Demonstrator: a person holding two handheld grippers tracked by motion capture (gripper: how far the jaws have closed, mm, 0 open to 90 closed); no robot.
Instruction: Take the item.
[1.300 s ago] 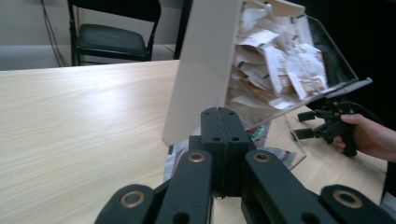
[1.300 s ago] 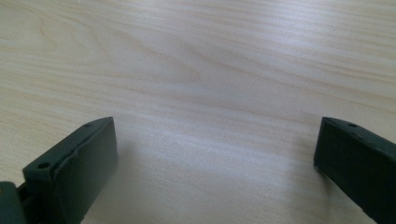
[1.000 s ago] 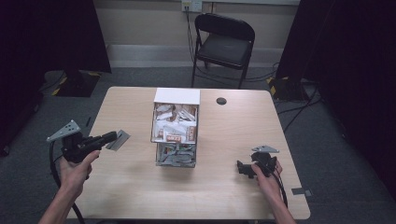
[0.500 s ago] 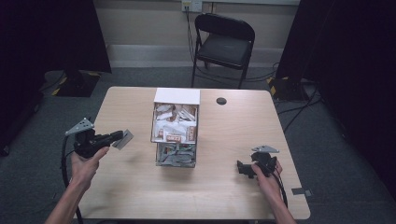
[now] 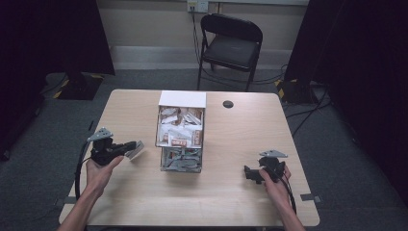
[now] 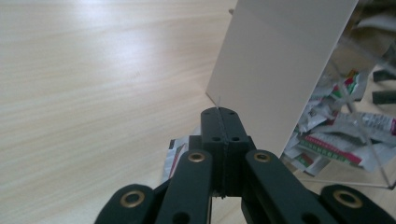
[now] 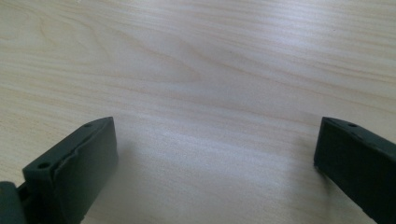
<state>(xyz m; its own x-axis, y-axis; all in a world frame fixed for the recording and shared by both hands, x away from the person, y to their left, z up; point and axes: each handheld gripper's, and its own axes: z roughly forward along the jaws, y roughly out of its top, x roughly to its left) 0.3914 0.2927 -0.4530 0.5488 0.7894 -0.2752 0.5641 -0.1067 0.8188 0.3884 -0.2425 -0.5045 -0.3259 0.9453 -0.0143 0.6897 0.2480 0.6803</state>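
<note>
A clear box [image 5: 180, 137] with a white back panel [image 6: 280, 60] stands mid-table, packed with several white and silver sachets [image 6: 341, 126]. My left gripper [image 5: 128, 146] hovers just left of the box, shut on a silver sachet [image 5: 136, 149]. In the left gripper view its jaws [image 6: 220, 112] are pressed together, and the sachet [image 6: 173, 156] hangs below them. My right gripper [image 5: 248, 174] rests low at the table's right side, apart from the box. Its jaws [image 7: 215, 149] stand wide open over bare wood with nothing between them.
A small black round disc [image 5: 228, 104] lies on the wooden table [image 5: 250, 130] behind the box to the right. A black folding chair [image 5: 231, 41] stands beyond the far edge. Dark curtains flank both sides.
My left gripper has carried the sachet to the right and nearer to me, closer to the box. The right gripper has not moved.
</note>
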